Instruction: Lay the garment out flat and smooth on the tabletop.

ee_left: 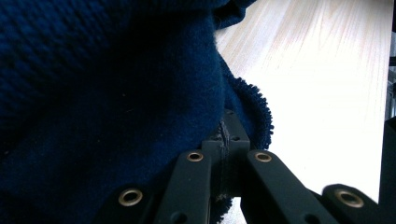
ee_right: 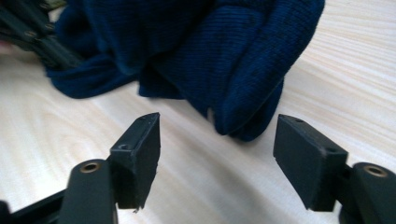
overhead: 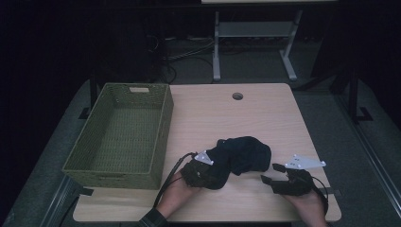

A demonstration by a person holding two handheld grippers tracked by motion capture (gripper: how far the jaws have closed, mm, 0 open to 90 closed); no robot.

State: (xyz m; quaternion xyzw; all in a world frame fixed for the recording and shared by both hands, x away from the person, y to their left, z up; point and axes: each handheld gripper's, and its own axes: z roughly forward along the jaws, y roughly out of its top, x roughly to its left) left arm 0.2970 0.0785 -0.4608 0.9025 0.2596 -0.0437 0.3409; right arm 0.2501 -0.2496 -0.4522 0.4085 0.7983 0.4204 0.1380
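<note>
Dark blue knit garment [overhead: 241,158] near worktop [overhead: 265,118] front edge: soft, light, floppy. Left tool [ee_left: 224,140] is clamped on its hem; right tool [ee_right: 217,149] is released, best closed on nearest fold.

surface: wooden table [overhead: 265,113] | on it: green woven basket [overhead: 120,135], left; dark blue cloth [overhead: 241,153], front centre

One dark blue garment [overhead: 243,155], one green basket [overhead: 161,137], one table [overhead: 265,109]
</note>
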